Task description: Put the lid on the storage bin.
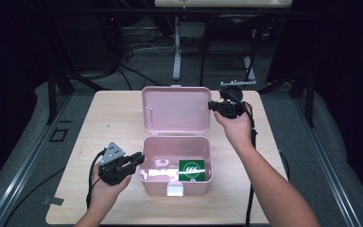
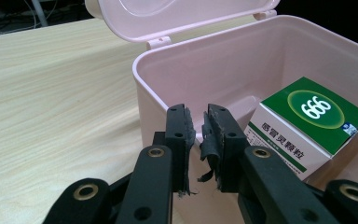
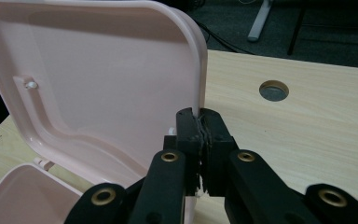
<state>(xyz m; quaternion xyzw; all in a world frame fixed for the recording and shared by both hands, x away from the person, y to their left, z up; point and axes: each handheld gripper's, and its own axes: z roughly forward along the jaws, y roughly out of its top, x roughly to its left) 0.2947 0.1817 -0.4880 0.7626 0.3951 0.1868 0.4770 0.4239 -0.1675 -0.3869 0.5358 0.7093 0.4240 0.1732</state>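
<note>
The wooden table (image 1: 113,118) lies under both tools, with a round hole (image 3: 273,90) in its top just beyond the right gripper's tips. A pink box (image 1: 176,185) stands open on it, its lid (image 1: 176,109) raised upright. The right gripper (image 1: 213,106) is at the lid's right edge, its jaws pressed together on that rim (image 3: 200,70), the lid's inner face spreading to the left of the jaws. The left gripper (image 1: 141,160) sits at the box's left wall (image 2: 145,88), its jaws almost together with a narrow gap, holding nothing; torn padding hangs from them. Inside the box, just past and to the right of the left jaws, lies a green and white carton (image 2: 307,126) marked 666.
</note>
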